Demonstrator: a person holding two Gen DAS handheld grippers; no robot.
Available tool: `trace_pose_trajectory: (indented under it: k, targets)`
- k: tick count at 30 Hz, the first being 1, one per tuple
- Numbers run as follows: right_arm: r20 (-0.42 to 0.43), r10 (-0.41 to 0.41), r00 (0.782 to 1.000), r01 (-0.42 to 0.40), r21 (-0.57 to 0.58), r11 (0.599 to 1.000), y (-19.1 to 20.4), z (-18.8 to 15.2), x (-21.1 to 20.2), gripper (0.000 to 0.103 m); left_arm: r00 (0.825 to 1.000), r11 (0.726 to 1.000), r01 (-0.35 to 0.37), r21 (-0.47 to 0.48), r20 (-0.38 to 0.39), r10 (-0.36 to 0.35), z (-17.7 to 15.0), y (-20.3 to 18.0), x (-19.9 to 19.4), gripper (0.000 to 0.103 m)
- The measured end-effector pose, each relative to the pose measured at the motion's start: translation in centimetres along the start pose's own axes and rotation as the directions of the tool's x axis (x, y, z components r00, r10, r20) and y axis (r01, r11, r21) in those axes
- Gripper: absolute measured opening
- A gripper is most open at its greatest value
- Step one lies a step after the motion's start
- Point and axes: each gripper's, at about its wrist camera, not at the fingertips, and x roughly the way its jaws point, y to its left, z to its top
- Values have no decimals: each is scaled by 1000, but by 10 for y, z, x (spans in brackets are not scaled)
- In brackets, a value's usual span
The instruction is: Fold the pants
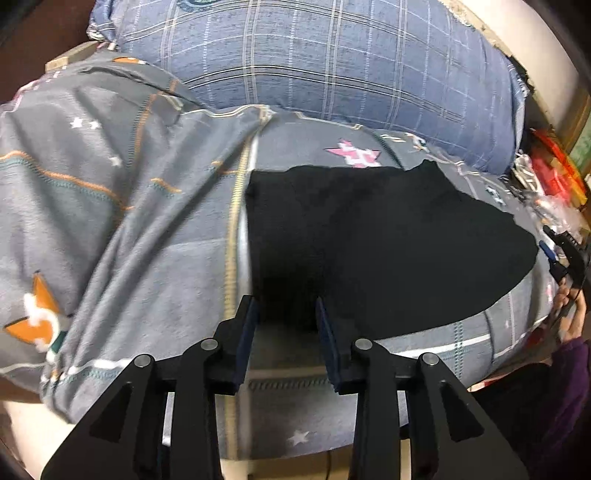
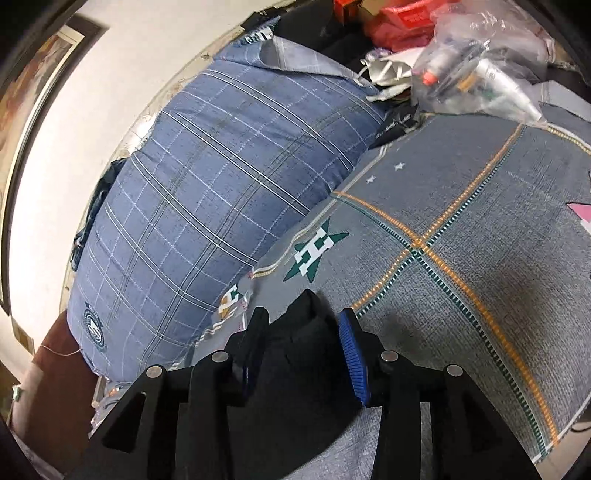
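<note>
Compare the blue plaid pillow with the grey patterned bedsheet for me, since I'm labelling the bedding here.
The blue plaid pillow is puffy and raised; the grey patterned bedsheet lies mostly flat. The pillow carries thin pale grid lines; the bedsheet has orange and green stripes plus stars. The black pants lie on the bedsheet, not the pillow. Both are checked fabric.

— Anything you can actually read from here?

— Only a block letter "H" set in a green star (image 2: 316,253) printed on the grey patterned bedsheet (image 2: 461,295).

— And that round dark crest (image 2: 93,325) on the blue checked cushion (image 2: 207,206)?

— Lettering too small to make out. The red packets (image 2: 410,18) at the far edge carry print, but it's blurred.
</note>
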Motion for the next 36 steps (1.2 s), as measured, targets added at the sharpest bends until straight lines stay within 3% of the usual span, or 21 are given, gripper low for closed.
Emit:
trace_pose_trajectory:
  k: [6, 10, 13, 15, 18, 22, 25, 29, 31, 34, 36]
  targets:
    - [-44, 0, 999, -2, -45, 999, 8, 15, 22, 42, 993, 997, -70, 24, 100, 67, 6, -6, -26, 32]
    - [-138, -78, 987, 58, -145, 988, 23, 13, 46, 42, 989, 997, 5, 80, 147, -16, 17, -26, -31, 32]
    - [-196, -161, 967, 111, -243, 964, 30, 0, 58, 30, 989, 991, 51, 123, 129, -67, 25, -46, -15, 32]
    - [-203, -216, 955, 146, -313, 939, 36, -9, 59, 15, 990, 987, 52, 149, 122, -71, 28, -57, -1, 32]
    - [-171, -219, 961, 147, -356, 923, 43, -14, 48, 6, 992, 980, 34, 196, 109, -56, 31, -69, 14, 32]
    - [-106, -143, 984, 100, -338, 936, 55, 2, 36, 6, 996, 980, 1, 201, 90, -20, 36, -68, 29, 32]
    - [-88, -158, 984, 117, -360, 926, 59, 8, 50, 6, 996, 989, -2, 149, 91, -12, 37, -59, 32, 32]
    - [-77, -198, 977, 159, -350, 923, 48, 16, 86, 7, 996, 989, -39, 146, 86, 27, 30, -58, 36, 32]
    - [-107, -279, 954, 228, -343, 911, 36, 17, 107, 19, 995, 988, -55, 144, 84, 43, 28, -59, 38, 32]
    - [-96, -278, 956, 244, -269, 932, 25, 21, 93, 38, 997, 988, -61, 138, 61, 53, 24, -58, 44, 32]
    - [-22, -262, 965, 249, -247, 937, 25, 22, 65, 39, 997, 990, -62, 129, 62, 54, 22, -59, 44, 32]
